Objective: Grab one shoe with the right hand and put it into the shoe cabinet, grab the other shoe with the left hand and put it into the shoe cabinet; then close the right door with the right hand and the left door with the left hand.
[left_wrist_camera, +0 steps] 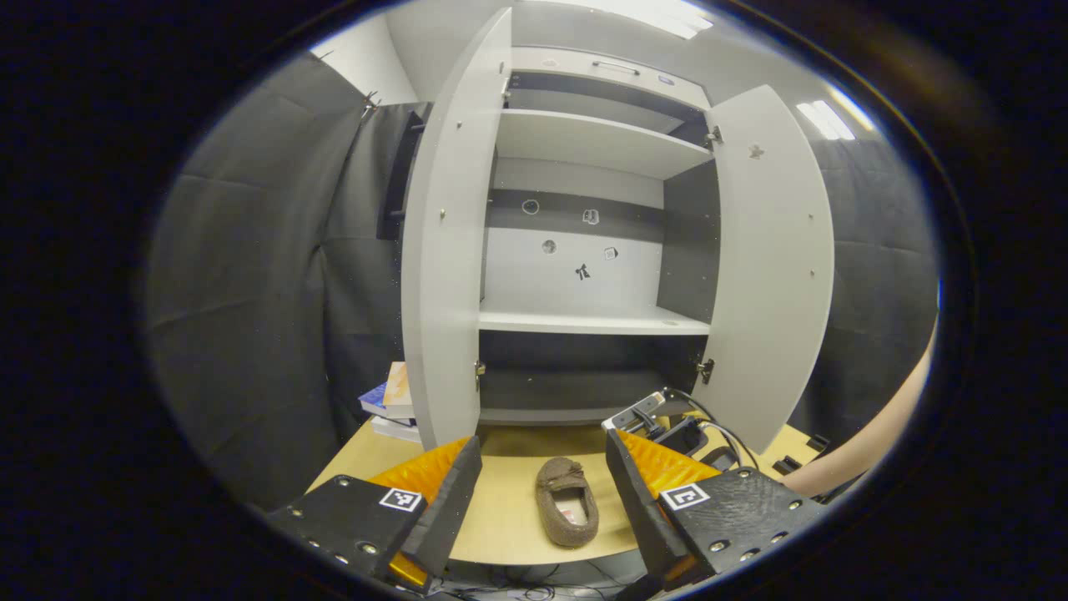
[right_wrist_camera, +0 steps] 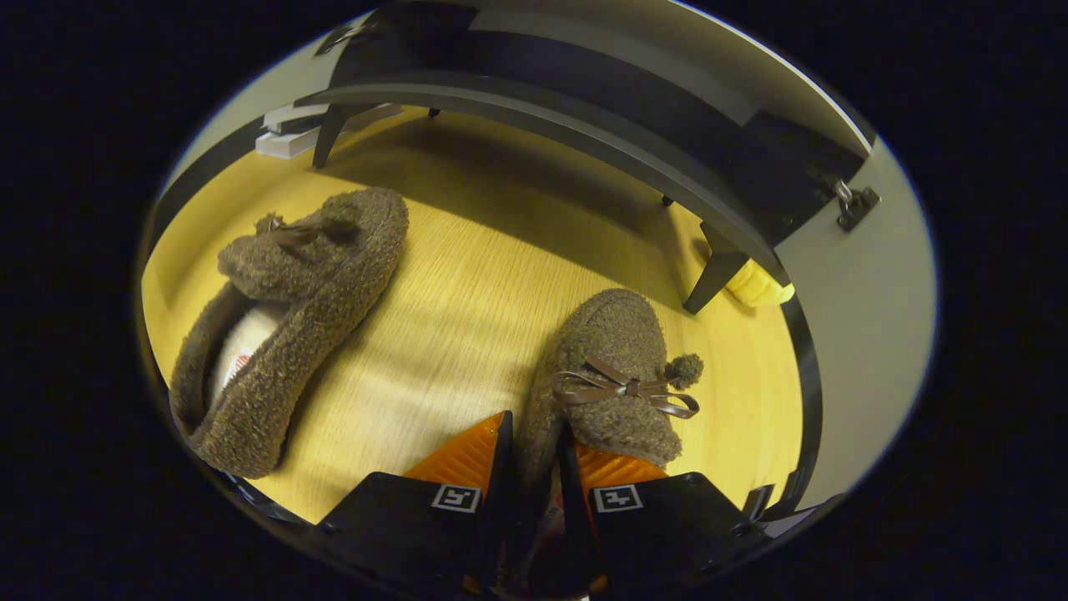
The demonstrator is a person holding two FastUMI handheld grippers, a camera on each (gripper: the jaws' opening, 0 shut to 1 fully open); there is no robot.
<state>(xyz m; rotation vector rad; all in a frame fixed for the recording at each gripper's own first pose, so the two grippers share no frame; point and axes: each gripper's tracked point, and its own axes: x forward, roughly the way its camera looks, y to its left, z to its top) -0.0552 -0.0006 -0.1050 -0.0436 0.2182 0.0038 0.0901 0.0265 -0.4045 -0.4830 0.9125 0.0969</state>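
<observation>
- My left gripper (left_wrist_camera: pixel 542 492) hangs above the near edge of the wooden table (left_wrist_camera: pixel 501 534), its fingers spread wide and holding nothing.
- Between those two fingers, lower down on the table, lies one brown fuzzy slipper (left_wrist_camera: pixel 567 501), its toe pointing toward the shoe cabinet (left_wrist_camera: pixel 584 284) and its opening toward me. Neither finger touches it.
- The cabinet stands straight ahead at the far side of the table, with its left door (left_wrist_camera: pixel 446 250) and right door (left_wrist_camera: pixel 772 259) both swung open. Its pale shelves are bare of shoes.
- A stack of books (left_wrist_camera: pixel 392 405) sits on the table just left of the left door.
- To the right of the slipper, near the foot of the right door, I see another gripper (left_wrist_camera: pixel 659 417) with cables, and a bare forearm (left_wrist_camera: pixel 868 442) reaching in from the right edge.
- My right gripper (right_wrist_camera: pixel 534 467) is low over the table (right_wrist_camera: pixel 467 284), its fingers drawn close together and pinching the heel rim of the second slipper (right_wrist_camera: pixel 613 367): one finger is outside the left wall, the other in the opening.
- That slipper rests on the table with its toe pointing away from me toward the cabinet's dark base (right_wrist_camera: pixel 584 125), bow and pom-pom on top.
- The first slipper (right_wrist_camera: pixel 284 325) lies well to the left of my right gripper, tilted on its side, apart from the gripped one.
- A yellow object (right_wrist_camera: pixel 755 286) lies by a cabinet leg (right_wrist_camera: pixel 713 271), beyond the pinched slipper.
</observation>
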